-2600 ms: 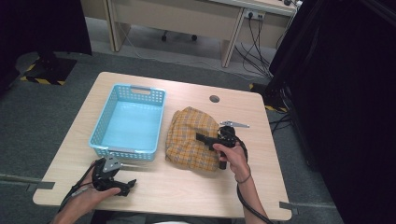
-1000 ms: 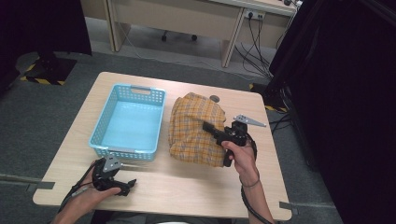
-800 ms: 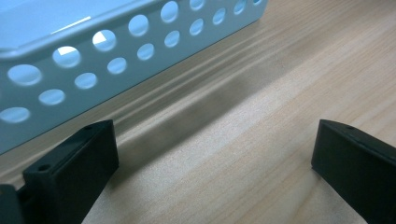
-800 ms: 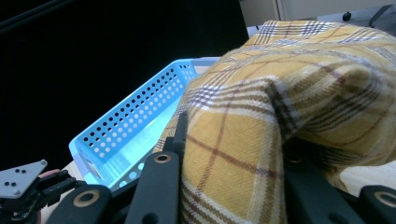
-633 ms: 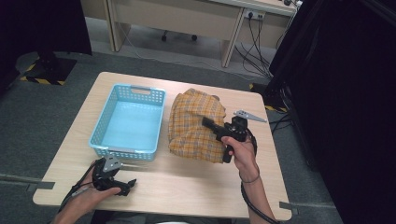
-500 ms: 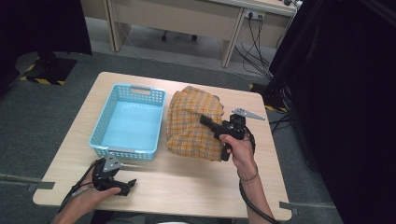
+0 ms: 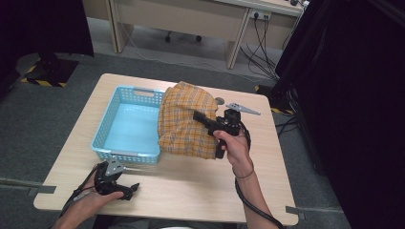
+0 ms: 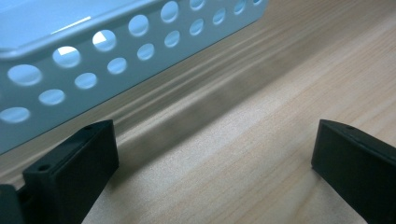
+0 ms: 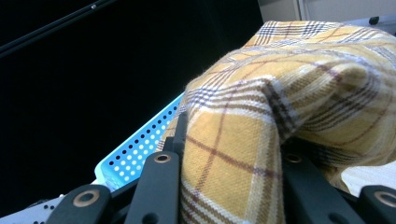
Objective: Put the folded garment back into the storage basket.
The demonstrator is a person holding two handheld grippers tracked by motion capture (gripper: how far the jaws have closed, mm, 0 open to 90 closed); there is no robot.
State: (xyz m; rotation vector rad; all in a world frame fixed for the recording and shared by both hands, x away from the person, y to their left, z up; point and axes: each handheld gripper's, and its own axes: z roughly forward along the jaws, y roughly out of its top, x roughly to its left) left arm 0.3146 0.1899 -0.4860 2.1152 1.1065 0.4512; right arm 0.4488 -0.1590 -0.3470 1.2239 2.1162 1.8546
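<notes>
Cloth [image 7: 186, 119]: yellow plaid, bunched and lifted off the table [image 7: 191, 191]; its left part is draped over the right rim of the basket [image 7: 125, 153], its lower edge hangs just above the tabletop. In the right gripper view the cloth [image 9: 261, 140] is seen pinched between the two black jaws, a thick fold rising from them and arching over to the right.

Right gripper [image 7: 203, 119]: closed down on the fold, jaws kept apart only by the fabric's thickness; it is held at the cloth's right side, above the table's right half, pointing left toward the basket. The grey plate is seen on top, the cable trailing along the forearm.

Basket: light blue, perforated walls, standing on the table's left half; its interior left of the cloth is bare.

Left gripper [image 7: 131, 188]: resting on the table near the front edge, just in front of the basket and well apart from the cloth. In the left gripper view the jaws are spread wide, bare wood between them, nothing held; the basket wall [image 8: 93, 60] is seen close ahead.
</notes>
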